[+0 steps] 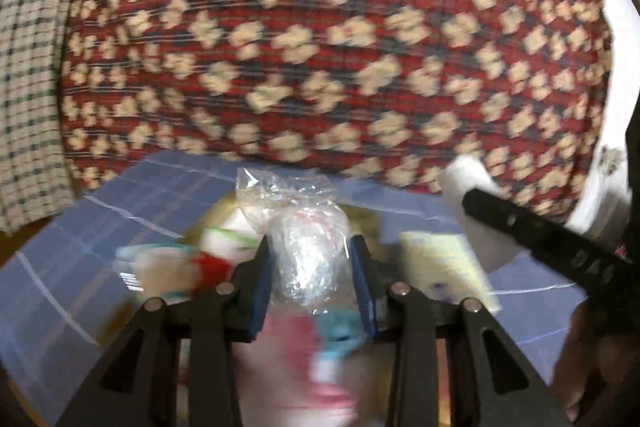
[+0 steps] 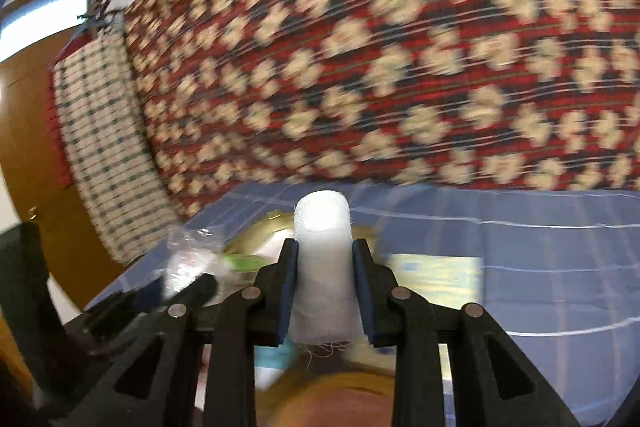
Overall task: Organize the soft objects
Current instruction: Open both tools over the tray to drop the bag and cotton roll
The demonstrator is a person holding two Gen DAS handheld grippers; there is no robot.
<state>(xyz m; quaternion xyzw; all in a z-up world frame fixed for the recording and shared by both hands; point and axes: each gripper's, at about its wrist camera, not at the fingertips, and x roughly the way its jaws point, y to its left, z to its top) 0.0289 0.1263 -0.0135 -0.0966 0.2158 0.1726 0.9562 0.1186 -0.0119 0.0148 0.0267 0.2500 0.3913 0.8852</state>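
Note:
In the left wrist view my left gripper [image 1: 310, 259] is shut on a clear crinkled plastic packet [image 1: 308, 247], held above a blue checked cloth [image 1: 120, 219]. The right gripper [image 1: 532, 227] shows at the right edge of that view, carrying a white roll [image 1: 468, 179]. In the right wrist view my right gripper [image 2: 325, 267] is shut on the white gauze roll [image 2: 323, 247], which stands up between the blue pads. The left gripper [image 2: 188, 287] with the plastic packet [image 2: 188, 259] appears low on the left. Blurred colourful packets [image 1: 168, 267] lie below.
A red patterned fabric [image 1: 320, 47] with cream shapes hangs behind the blue cloth [image 2: 520, 267]. A cream checked textile [image 1: 28, 87] hangs to its left. A yellowish flat pack [image 2: 436, 275] and a gold-rimmed dish [image 2: 264, 231] lie on the blue cloth. A wooden door [image 2: 36, 147] stands left.

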